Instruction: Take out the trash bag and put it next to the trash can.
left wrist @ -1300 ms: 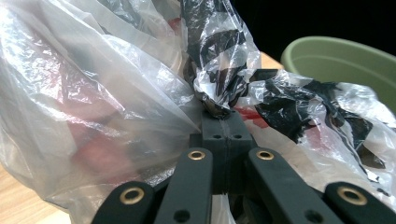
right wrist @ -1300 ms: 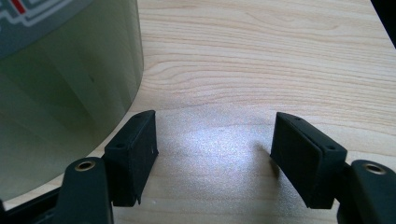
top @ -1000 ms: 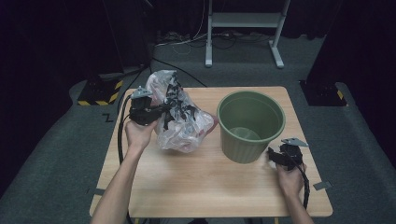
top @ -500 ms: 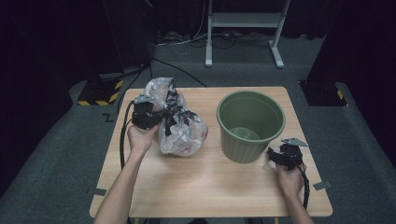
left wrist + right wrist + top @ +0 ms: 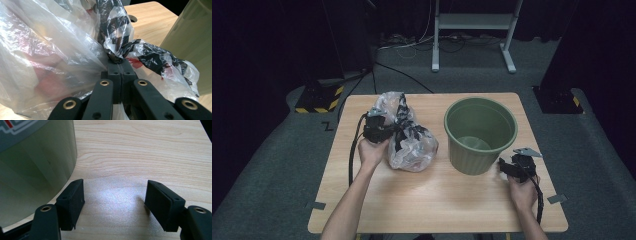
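- High view: the plastic bag lies on the table toward its left edge, about midway between far and near edges; the green bin stands upright just beside it, toward the right edge.
- Left gripper: jaws clenched on the twisted, black-patterned neck of the bag, as the left gripper view shows. The pads meet with only a thin wad of film between them.
- Right gripper: jaws released and empty, low over bare wood near the right edge, with the bin wall just beside one jaw.
- Handling, judged: thin crinkled film, soft and shapeless, likely light. Reddish contents show dimly through it; what they are cannot be told.
- Hold point, judged: the gathered neck is the sound place, since many layers bunch there. The slack body would slip or stretch if pinched.
- Risk, judged: film is slippery and tears under a sharp tug; the bag will sag and swing below the grip if lifted.
- Bin, judged: rigid and stable, open mouth wide enough to admit the bag.
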Demonstrator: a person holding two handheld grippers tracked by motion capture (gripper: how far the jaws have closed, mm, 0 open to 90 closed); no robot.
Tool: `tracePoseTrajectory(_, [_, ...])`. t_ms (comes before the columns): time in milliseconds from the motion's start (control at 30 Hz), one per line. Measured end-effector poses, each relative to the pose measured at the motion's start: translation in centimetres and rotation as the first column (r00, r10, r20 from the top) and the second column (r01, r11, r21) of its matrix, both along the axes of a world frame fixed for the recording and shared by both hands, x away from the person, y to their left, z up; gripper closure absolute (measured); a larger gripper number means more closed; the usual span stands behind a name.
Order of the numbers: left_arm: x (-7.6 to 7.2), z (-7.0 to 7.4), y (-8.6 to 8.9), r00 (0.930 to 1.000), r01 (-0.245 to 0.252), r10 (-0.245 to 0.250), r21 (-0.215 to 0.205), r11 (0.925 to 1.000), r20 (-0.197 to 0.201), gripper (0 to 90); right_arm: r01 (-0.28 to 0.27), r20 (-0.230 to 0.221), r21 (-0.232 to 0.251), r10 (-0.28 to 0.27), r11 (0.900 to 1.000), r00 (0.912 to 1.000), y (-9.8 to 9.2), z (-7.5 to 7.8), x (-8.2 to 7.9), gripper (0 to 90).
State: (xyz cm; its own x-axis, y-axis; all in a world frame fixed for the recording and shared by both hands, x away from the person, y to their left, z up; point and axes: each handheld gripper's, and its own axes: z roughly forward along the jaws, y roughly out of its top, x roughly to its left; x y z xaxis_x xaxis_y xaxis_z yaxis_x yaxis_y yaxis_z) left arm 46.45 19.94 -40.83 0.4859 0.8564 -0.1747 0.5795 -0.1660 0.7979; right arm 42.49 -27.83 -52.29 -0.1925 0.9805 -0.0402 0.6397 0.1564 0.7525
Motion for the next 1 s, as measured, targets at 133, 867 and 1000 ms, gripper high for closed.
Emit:
tracePoseTrajectory(133, [0.2,-0.6,-0.5,1.0000,0.001,-0.001,0.017,0.9999,0.000,88.3,0.000,0.000,0.000,0.000,1.000,1.0000,0.0,0.0,0.0,31.4])
tracePoseTrajectory(867, [-5.0,-6.6,1.6,0.9869,-0.144,0.139,0.059,0.9878,0.082,35.4,-0.004,-0.001,0.005,0.004,1.000,1.0000,0.0,0.0,0.0,31.8])
tracePoseTrajectory(1000, [-5.5,-9.1,1.8,0.9837,-0.173,0.167,0.091,0.9807,0.066,35.2,-0.004,-0.001,0.004,0.004,1.000,1.0000,0.0,0.0,0.0,31.9])
